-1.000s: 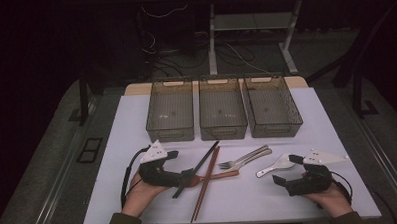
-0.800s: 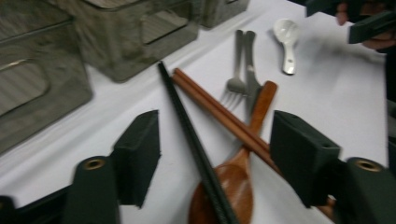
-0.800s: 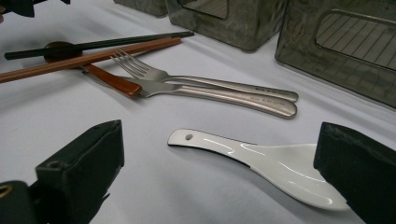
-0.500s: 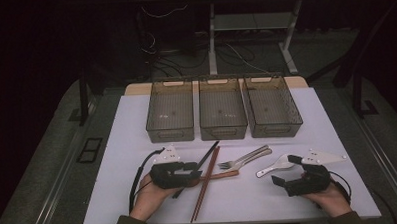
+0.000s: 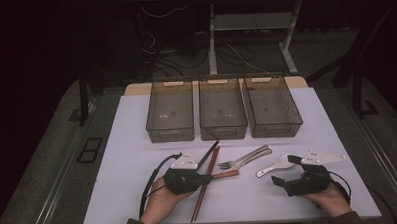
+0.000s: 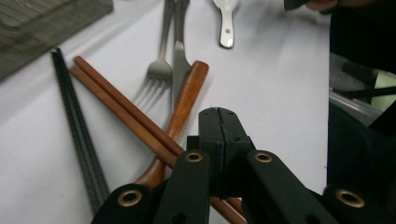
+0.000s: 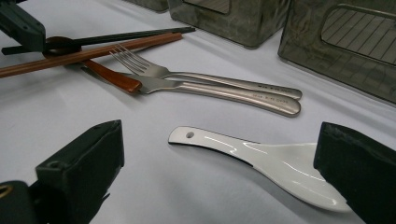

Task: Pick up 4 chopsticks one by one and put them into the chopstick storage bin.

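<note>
Left tool [image 6: 218,116]: jaws together, pads meeting along a thin seam. They have just been closing, and nothing looks caught between them, though the spot under the tips is hidden, so a pinch lower down can't be ruled out. Right tool [image 5: 281,183]: jaws apart, holding nothing, low over the bench [image 5: 119,195].

Directly under and just ahead of the left tool: the wooden chopsticks [image 6: 126,112], a pair lying side by side. Crossing them there is a brown wooden utensil [image 6: 187,98]. Black chopsticks [image 6: 77,135] lie to the tool's left, near-parallel to the wooden pair. Further ahead: fork [image 6: 161,70] and knife [image 6: 180,56], touching each other. White spoon [image 7: 261,158] lies between the right tool's open jaws, not touched.

Progress: looks like sorting cutlery into the three bins [image 5: 170,110] beyond both tools. Bins hold nothing and every piece lies on the bench, so no item is placed yet. First pick is barely begun; lift, carry and drop are all left.

Wooden chopsticks: flat on the bench, long axis diagonal, from under the left tool away to its front-left. From above, that axis points toward the bins.
</note>
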Demonstrator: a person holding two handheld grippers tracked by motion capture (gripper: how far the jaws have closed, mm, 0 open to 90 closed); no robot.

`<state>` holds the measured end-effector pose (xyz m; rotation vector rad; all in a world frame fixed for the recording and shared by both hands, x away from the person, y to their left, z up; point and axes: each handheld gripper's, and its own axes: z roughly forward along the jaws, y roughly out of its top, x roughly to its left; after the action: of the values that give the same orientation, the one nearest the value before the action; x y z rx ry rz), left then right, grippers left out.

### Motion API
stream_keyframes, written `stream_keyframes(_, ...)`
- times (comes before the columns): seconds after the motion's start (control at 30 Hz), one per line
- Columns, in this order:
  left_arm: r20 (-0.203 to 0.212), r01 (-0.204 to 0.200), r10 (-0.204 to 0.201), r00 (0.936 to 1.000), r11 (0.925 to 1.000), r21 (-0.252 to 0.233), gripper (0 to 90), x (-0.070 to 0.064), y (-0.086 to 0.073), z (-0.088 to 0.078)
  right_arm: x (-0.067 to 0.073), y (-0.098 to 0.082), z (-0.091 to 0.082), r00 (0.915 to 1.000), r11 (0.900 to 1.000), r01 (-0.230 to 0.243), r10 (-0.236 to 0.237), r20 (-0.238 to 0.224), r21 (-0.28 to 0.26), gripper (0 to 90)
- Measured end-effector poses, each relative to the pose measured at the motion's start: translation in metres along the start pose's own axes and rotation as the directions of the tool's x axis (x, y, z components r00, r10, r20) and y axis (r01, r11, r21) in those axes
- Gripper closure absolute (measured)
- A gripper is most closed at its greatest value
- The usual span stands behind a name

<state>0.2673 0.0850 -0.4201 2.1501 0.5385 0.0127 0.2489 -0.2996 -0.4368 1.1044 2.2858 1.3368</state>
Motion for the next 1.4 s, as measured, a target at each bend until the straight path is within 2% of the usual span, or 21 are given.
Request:
stream_keyframes(0.1,0.010,-0.015,0.015,0.9998,0.9995,0.029,88.8,-0.003,0.000,0.006,0.000,0.000,0.001,1.0000,1.000,0.004,-0.004,0.002,0.006,1.4)
stream_keyframes(0.4,0.043,-0.011,0.008,0.9990,0.9964,0.084,88.8,-0.008,-0.002,0.017,0.001,-0.001,0.001,0.9999,1.000,0.009,-0.009,0.006,0.012,1.4)
stream_keyframes(0.47,0.041,-0.026,0.021,0.9989,0.9936,0.110,88.8,-0.010,-0.002,0.020,0.001,-0.001,0.001,0.9999,1.000,0.008,-0.008,0.008,0.017,1.4)
stream_keyframes(0.6,0.033,-0.031,0.027,0.9991,0.9908,0.132,88.8,-0.010,-0.002,0.021,0.001,-0.001,0.001,0.9999,1.000,0.009,-0.010,0.008,0.015,1.4)
stream_keyframes(1.23,-0.005,-0.006,0.007,1.0000,0.9885,0.151,88.8,-0.005,-0.005,0.017,0.000,-0.001,0.001,0.9999,1.000,0.007,-0.007,0.007,0.012,1.4)
stream_keyframes(1.4,-0.017,-0.014,0.017,0.9997,0.9867,0.162,88.8,-0.002,-0.006,0.016,0.000,-0.001,0.001,1.0000,1.000,0.005,-0.005,0.007,0.012,1.4)
